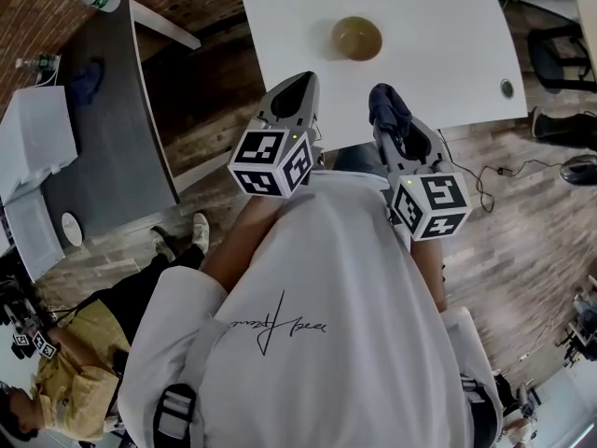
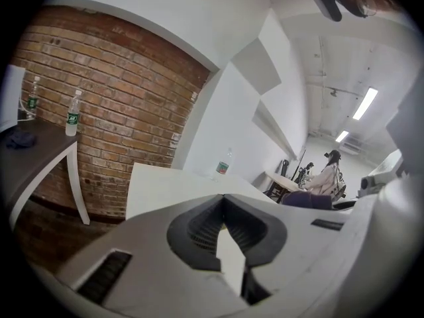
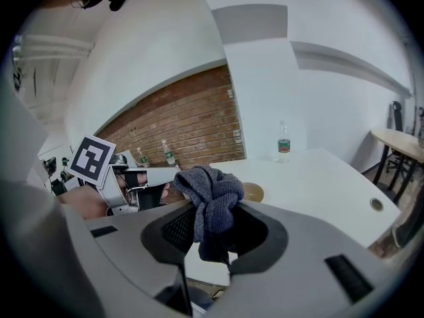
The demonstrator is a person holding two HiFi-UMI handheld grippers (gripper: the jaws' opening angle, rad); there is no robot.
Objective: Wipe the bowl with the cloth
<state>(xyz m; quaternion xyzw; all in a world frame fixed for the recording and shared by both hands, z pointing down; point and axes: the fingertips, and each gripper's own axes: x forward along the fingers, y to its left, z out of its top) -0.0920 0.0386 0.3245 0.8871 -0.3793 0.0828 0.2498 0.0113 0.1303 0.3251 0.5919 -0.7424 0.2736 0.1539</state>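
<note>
The room has a brick wall [image 2: 119,105] and a wood-plank floor [image 1: 522,231]. A white table [image 1: 438,54] stands ahead, smooth and hard, so anything on it will likely skid when pushed. The bowl [image 1: 356,38] sits alone toward the table's far side, well apart from both tools. It looks small, stiff and light – probably breakable – and best steadied by pinching its rim. The cloth [image 3: 211,201] is a soft, dark knitted wad, limp and grippy, and needs no gentler hold than it has. The right gripper [image 1: 392,124] is clamped on its bunched middle, folds spilling above the jaws. The left gripper [image 2: 224,199] is closed and empty – free for the rim.
</note>
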